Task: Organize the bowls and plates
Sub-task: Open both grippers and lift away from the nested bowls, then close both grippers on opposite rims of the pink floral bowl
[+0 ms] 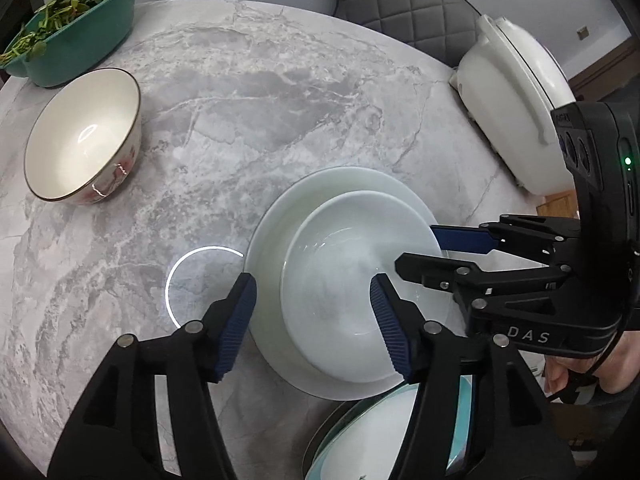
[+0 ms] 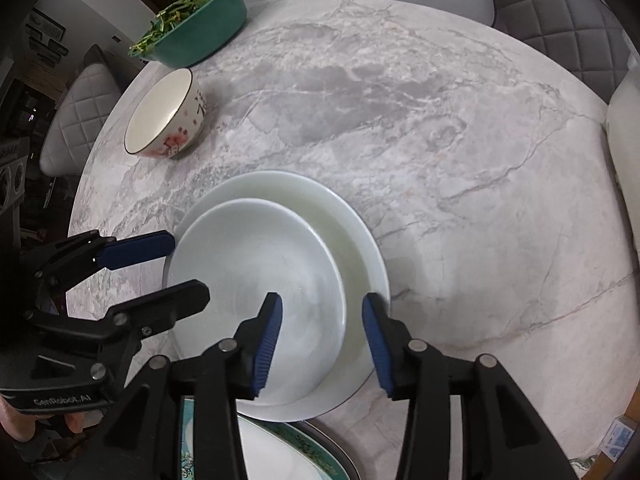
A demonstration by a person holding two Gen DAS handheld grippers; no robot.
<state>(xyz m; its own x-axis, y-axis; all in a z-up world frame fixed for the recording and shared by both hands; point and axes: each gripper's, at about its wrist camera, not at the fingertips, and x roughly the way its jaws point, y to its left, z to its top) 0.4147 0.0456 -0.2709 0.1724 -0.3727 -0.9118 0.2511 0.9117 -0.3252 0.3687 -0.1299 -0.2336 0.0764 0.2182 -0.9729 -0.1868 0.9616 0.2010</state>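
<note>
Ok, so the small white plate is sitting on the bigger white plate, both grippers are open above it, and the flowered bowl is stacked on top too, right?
Not quite: the flowered bowl is not stacked. It stands alone on the table, apart from the plates, near the green basin, as the right wrist view shows. The rest holds: the small white plate sits on the bigger white plate, with the left gripper and right gripper open above.

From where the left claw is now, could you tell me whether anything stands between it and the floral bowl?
Nothing visible does: only bare marble table lies between the left claw, open above the stacked white plates, and the floral bowl.
</note>
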